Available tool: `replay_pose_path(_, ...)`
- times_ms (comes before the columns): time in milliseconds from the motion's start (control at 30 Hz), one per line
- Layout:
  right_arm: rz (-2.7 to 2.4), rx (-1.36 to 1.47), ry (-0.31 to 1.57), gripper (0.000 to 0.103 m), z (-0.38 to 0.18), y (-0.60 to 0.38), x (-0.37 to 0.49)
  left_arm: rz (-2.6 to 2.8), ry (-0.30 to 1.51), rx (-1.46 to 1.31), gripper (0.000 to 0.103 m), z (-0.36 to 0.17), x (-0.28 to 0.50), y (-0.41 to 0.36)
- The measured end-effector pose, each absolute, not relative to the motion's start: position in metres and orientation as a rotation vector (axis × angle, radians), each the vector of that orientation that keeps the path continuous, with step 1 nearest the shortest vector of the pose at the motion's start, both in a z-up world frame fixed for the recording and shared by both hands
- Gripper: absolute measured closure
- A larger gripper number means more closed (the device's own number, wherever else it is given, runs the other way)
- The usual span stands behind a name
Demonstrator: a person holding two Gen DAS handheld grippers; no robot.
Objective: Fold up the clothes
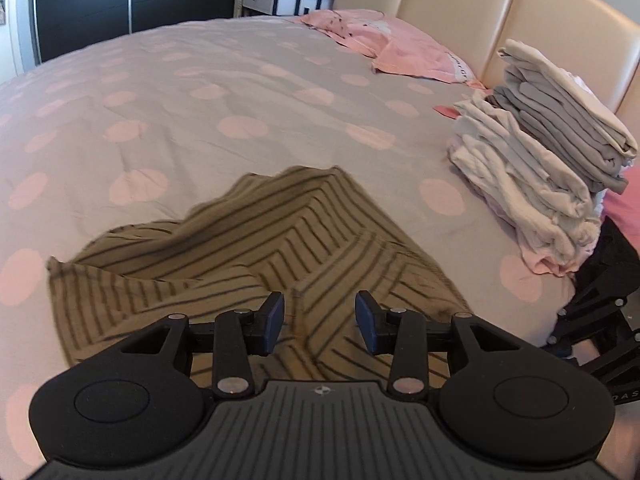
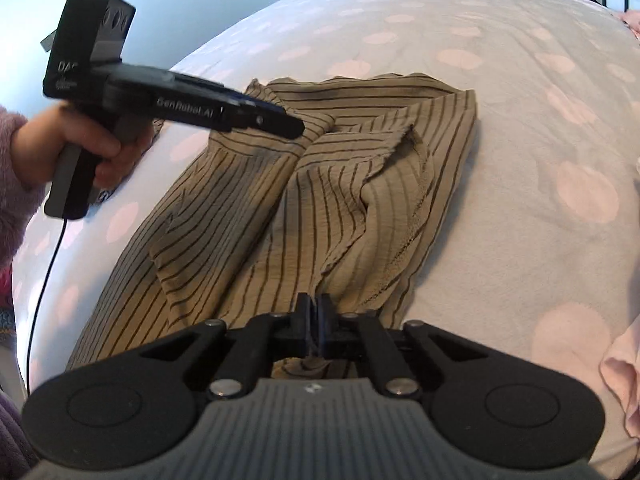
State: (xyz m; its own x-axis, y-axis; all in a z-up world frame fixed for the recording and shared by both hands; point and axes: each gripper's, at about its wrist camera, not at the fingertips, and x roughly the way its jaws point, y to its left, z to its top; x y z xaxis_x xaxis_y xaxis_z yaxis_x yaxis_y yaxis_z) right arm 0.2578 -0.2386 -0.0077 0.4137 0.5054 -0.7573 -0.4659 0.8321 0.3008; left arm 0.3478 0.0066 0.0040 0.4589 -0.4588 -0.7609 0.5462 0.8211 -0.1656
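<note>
An olive-tan garment with thin dark stripes (image 1: 260, 248) lies rumpled and partly folded on the bed. My left gripper (image 1: 320, 320) hovers over its near edge with the blue pads (image 1: 276, 320) apart and no cloth pinched between them. In the right wrist view the same garment (image 2: 360, 184) spreads out ahead. My right gripper (image 2: 316, 316) is shut on a bunched edge of it at the near side. The left gripper (image 2: 294, 127) reaches in from the upper left over the garment's far corner, held by a hand (image 2: 92, 148) in a fuzzy purple sleeve.
The bed cover (image 1: 240, 80) is grey with pink dots. Two stacks of folded clothes (image 1: 540, 152) stand at the right by the cream headboard (image 1: 560, 8). Pink pillows (image 1: 400, 48) lie at the far end. A cable (image 2: 44, 280) hangs from the left tool.
</note>
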Motion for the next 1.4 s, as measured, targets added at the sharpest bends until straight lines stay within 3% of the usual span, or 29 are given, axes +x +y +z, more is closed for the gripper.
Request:
replay_pose_path(33, 0.605, 0.039, 0.958, 0.072, -0.006, -0.24, 0.257, -0.631, 0.905, 0.1, 0.065, 0.004, 0.347, 0.002)
replay_pose_path(67, 0.603, 0.031, 0.942, 0.068, -0.004, -0.243, 0.255, -0.648, 0.906, 0.094, 0.063, 0.004, 0.346, -0.003)
replay_pose_path(300, 0.631, 0.04, 0.915, 0.069, 0.003, -0.251, 0.251, -0.678, 0.931, 0.098, 0.063, -0.004, 0.346, -0.039)
replay_pose_path(500, 0.637, -0.028, 0.921, 0.077, -0.004, -0.234, 0.251, -0.561, 0.989, 0.05, 0.063, -0.018, 0.371, -0.057)
replay_pose_path(567, 0.639, -0.039, 0.93, 0.083, -0.008, -0.232, 0.252, -0.518, 1.01, 0.017, 0.063, -0.025, 0.381, -0.059)
replay_pose_path(600, 0.661, -0.026, 0.933, 0.091, -0.008, -0.232, 0.251, -0.501, 1.019, 0.008, 0.064, -0.028, 0.385, -0.059)
replay_pose_path(700, 0.724, -0.015, 0.93, 0.091, -0.005, -0.232, 0.246, -0.446, 1.015, 0.047, 0.064, -0.034, 0.392, -0.06)
replay_pose_path(900, 0.715, -0.034, 0.943, 0.084, -0.006, -0.239, 0.247, -0.437, 1.004, 0.077, 0.069, -0.034, 0.398, -0.063)
replay_pose_path(1000, 0.706, -0.035, 0.967, 0.068, -0.01, -0.242, 0.249, -0.45, 0.982, 0.12, 0.089, -0.031, 0.394, -0.071)
replay_pose_path(1067, 0.722, -0.03, 0.986, 0.068, -0.012, -0.242, 0.249, -0.472, 0.962, 0.12, 0.102, -0.028, 0.392, -0.071)
replay_pose_path(1133, 0.746, -0.014, 0.983, 0.097, -0.011, -0.243, 0.246, -0.476, 0.934, 0.114, 0.102, -0.021, 0.39, -0.067)
replay_pose_path(1400, 0.898, 0.131, 0.847, 0.097, 0.023, -0.252, 0.234, -0.443, 0.891, 0.09, 0.103, 0.008, 0.386, -0.047)
